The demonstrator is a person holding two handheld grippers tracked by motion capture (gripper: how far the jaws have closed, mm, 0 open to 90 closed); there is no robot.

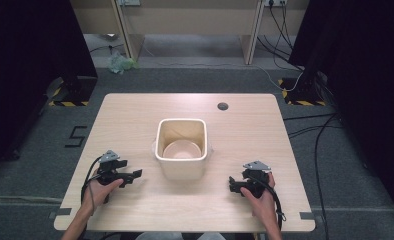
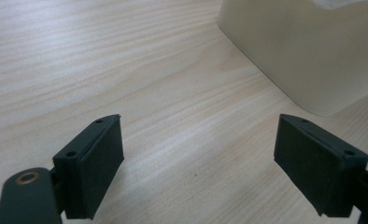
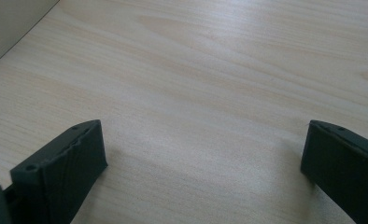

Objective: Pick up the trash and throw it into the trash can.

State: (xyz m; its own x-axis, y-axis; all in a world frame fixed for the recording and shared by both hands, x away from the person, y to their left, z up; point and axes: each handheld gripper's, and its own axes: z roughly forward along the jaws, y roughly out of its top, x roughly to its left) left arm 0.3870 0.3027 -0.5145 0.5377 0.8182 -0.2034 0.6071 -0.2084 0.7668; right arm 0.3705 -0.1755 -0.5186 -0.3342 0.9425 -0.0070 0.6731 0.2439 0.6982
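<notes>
A cream square tub (image 1: pixel 181 146) stands in the middle of the wooden table (image 1: pixel 135 115), with a round bowl (image 1: pixel 181 150) lying inside it. My left gripper (image 1: pixel 133 176) rests on the table to the tub's left, jaws pointing toward it, open and holding nothing. In the left gripper view (image 2: pixel 198 163) the tub's wall (image 2: pixel 308 51) rises at the upper right, a short way beyond the jaws. My right gripper (image 1: pixel 233 184) sits to the tub's right near the front edge, open and empty. The right gripper view (image 3: pixel 203 172) has a corner of the tub (image 3: pixel 9 23) at the top left.
A small dark round grommet (image 1: pixel 223 106) sits in the table near its back edge. Cables (image 1: pixel 305 125) run over the grey floor to the right. A black floor marking (image 1: pixel 76 136) lies left of the table, and desk legs (image 1: pixel 252 35) stand behind.
</notes>
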